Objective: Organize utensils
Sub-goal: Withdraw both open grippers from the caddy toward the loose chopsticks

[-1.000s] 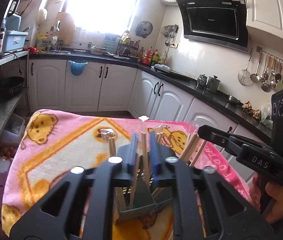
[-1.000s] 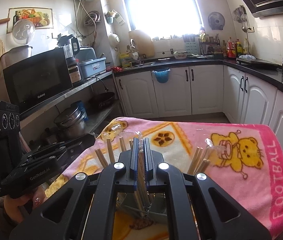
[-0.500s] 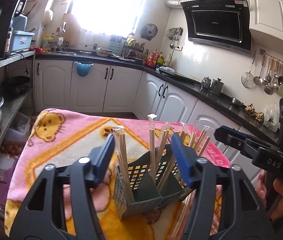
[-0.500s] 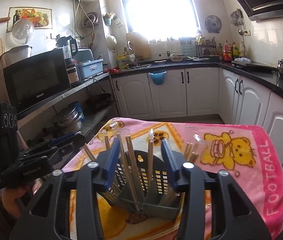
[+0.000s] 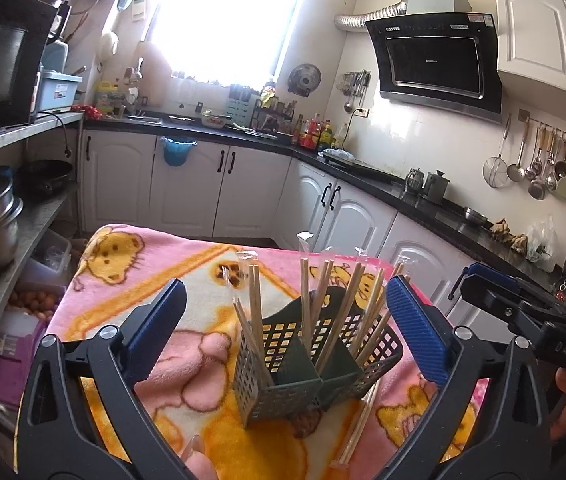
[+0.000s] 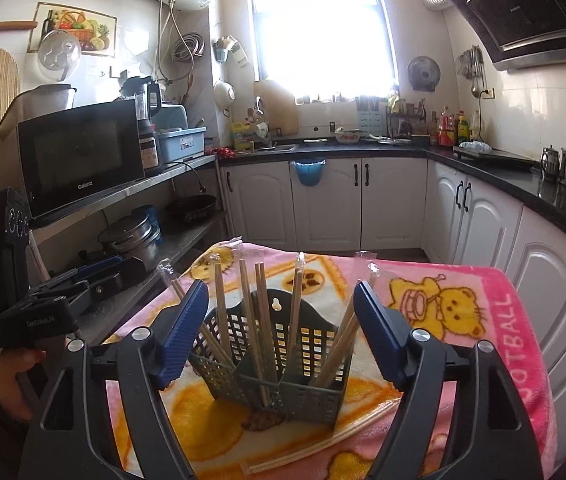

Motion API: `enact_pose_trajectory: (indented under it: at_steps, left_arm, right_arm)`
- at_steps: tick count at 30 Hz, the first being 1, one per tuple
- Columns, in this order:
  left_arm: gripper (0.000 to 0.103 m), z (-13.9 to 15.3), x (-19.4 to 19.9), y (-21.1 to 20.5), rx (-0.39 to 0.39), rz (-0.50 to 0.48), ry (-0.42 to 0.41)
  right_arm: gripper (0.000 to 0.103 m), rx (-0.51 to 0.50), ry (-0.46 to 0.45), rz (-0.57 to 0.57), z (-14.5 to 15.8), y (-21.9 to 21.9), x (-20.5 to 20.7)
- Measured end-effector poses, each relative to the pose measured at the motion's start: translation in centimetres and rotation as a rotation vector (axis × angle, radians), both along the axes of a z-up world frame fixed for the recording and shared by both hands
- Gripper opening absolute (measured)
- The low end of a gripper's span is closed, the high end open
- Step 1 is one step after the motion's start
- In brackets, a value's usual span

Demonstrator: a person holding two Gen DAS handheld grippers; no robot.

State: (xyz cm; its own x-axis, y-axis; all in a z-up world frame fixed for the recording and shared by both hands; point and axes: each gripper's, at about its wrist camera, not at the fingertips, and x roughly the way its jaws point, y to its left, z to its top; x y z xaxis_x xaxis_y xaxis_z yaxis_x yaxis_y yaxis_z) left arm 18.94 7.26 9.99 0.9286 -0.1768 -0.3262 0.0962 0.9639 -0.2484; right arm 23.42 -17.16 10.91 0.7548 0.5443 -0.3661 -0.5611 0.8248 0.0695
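Note:
A dark green perforated utensil caddy (image 5: pixel 315 364) (image 6: pixel 283 364) stands on the pink bear blanket (image 5: pixel 131 280) (image 6: pixel 483 320). Several wrapped wooden chopsticks (image 5: pixel 305 300) (image 6: pixel 249 312) stand upright in its compartments. One wrapped pair of chopsticks (image 5: pixel 357 424) (image 6: pixel 323 442) lies flat on the blanket beside the caddy. My left gripper (image 5: pixel 287 328) has its jaws opening wide, nothing pressed between the blue pads. The jaws of my right gripper (image 6: pixel 281 332) are opening too, with the caddy seen beyond the gap and nothing gripped. Each gripper shows in the other's view, the right (image 5: pixel 523 312) and the left (image 6: pixel 55 300), held by a hand.
White cabinets under a black counter (image 5: pixel 363 168) run along the back and right. A steel shelf (image 6: pixel 131 188) on the left bears a microwave (image 6: pixel 79 156), with pots (image 6: pixel 131 236) beneath. The blanket's edges drop off to the left and right.
Both grippers were shut on chopsticks in the caddy; they have let go, opened wide and drawn back. The chopsticks stay standing in the caddy.

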Motion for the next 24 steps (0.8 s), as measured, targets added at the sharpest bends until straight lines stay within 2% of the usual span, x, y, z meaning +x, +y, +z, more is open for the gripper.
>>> enact_pose_trajectory:
  at_steps: [4, 14, 20, 22, 24]
  left_arm:
    - [0.092, 0.0, -0.9, -0.3, 0.001, -0.002, -0.004]
    - [0.092, -0.6, -2.9, -1.1, 0.010, -0.009, -0.002]
    - [0.092, -1.5, -3.4, -1.3, 0.002, -0.015, 0.020]
    - [0.092, -1.9, -3.6, -1.5, 0.002, -0.016, 0.027]
    - [0.092, -2.1, -3.7, -1.6, 0.001, -0.019, 0.035]
  right_arm:
    - [0.079, -0.003, -0.019, 0.005, 0.0, -0.3, -1.4]
    - [0.079, -0.021, -0.026, -0.007, -1.2, -1.1, -4.0]
    - [0.080, -0.071, -0.028, -0.041, -2.5, -1.5, -5.2]
    - [0.084, -0.080, -0.025, -0.052, -2.7, -1.7, -5.5]
    - [0.084, -0.085, -0.024, -0.062, -2.9, -2.0, -5.7]
